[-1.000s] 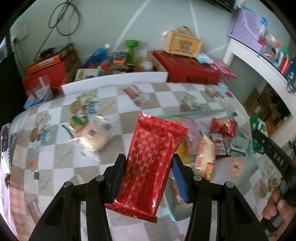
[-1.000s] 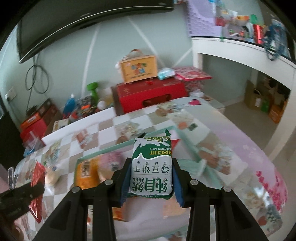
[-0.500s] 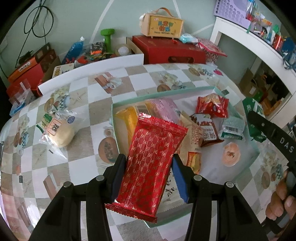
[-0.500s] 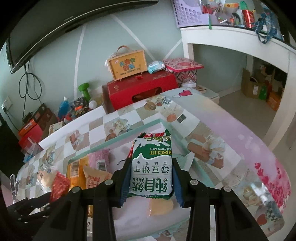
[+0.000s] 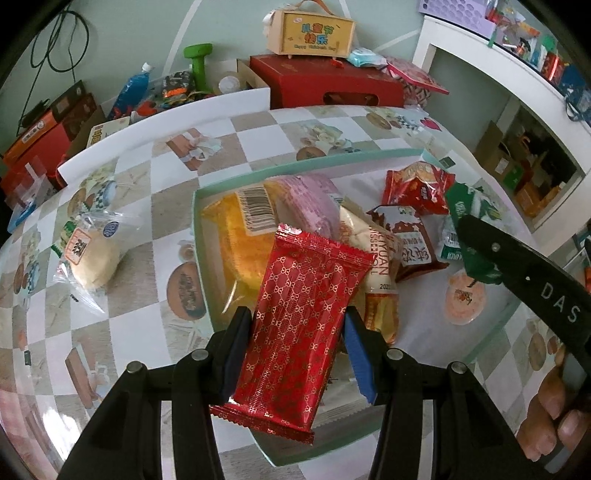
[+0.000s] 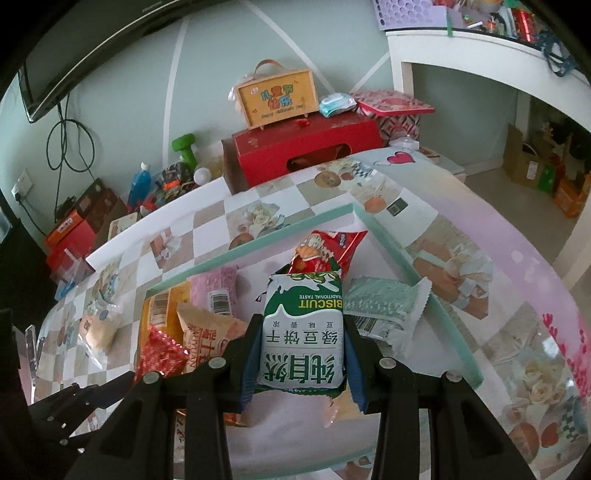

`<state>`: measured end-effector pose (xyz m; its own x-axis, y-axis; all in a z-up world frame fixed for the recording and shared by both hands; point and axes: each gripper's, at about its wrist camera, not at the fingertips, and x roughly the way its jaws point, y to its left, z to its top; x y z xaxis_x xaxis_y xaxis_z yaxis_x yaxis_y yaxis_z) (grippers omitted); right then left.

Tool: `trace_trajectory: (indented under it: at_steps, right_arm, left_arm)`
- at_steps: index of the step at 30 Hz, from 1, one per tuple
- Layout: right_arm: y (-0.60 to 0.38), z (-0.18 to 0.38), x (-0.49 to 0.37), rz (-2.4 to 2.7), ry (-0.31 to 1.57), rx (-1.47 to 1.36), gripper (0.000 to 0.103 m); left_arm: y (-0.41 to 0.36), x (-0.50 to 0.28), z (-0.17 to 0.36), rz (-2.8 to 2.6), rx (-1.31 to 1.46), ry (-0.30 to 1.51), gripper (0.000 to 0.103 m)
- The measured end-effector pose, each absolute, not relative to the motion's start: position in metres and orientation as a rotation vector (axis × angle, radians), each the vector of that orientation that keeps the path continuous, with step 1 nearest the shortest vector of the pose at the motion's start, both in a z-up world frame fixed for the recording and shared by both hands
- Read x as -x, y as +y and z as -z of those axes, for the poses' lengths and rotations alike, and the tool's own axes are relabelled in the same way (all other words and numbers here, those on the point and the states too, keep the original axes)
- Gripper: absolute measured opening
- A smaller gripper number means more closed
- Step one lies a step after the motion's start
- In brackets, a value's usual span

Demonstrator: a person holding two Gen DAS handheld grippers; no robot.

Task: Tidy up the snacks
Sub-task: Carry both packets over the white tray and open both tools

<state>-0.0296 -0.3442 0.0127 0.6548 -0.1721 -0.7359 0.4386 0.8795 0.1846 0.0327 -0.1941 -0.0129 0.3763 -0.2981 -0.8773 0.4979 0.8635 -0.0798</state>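
My left gripper (image 5: 295,350) is shut on a red patterned snack packet (image 5: 299,332) and holds it above the near left part of a shallow mint-rimmed tray (image 5: 199,236). My right gripper (image 6: 301,354) is shut on a green and white biscuit packet (image 6: 301,332) above the same tray (image 6: 424,273). The tray holds several snacks: an orange pack (image 5: 236,236), a pink pack (image 5: 310,199), a red bag (image 5: 417,188) and a mint wrapper (image 6: 384,306). The right gripper with its green packet (image 5: 476,229) shows at the right of the left wrist view.
A bun in a clear bag (image 5: 92,254) lies on the checked tablecloth left of the tray. Behind the table stand a red box (image 5: 325,85), a yellow case (image 5: 314,29), a green dumbbell (image 5: 199,62) and bottles. A white shelf unit (image 6: 480,74) stands at the right.
Both grippers have come in lower over the tray with their packets still held. The left one has moved right, from over the bun area to over the tray.
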Motion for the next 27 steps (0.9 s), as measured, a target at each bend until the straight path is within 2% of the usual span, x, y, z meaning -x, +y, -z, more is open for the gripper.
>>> trace_trajectory:
  at_steps: [18, 27]
  right_arm:
    - [-0.334, 0.014, 0.013, 0.327, 0.913, -0.355, 0.043]
    - [-0.335, 0.01, 0.013, 0.331, 0.904, -0.346, 0.044]
  left_arm:
    - [-0.196, -0.035, 0.02, 0.521, -0.22, 1.081, 0.052]
    - [-0.195, -0.035, 0.018, 0.537, -0.223, 1.088, 0.052]
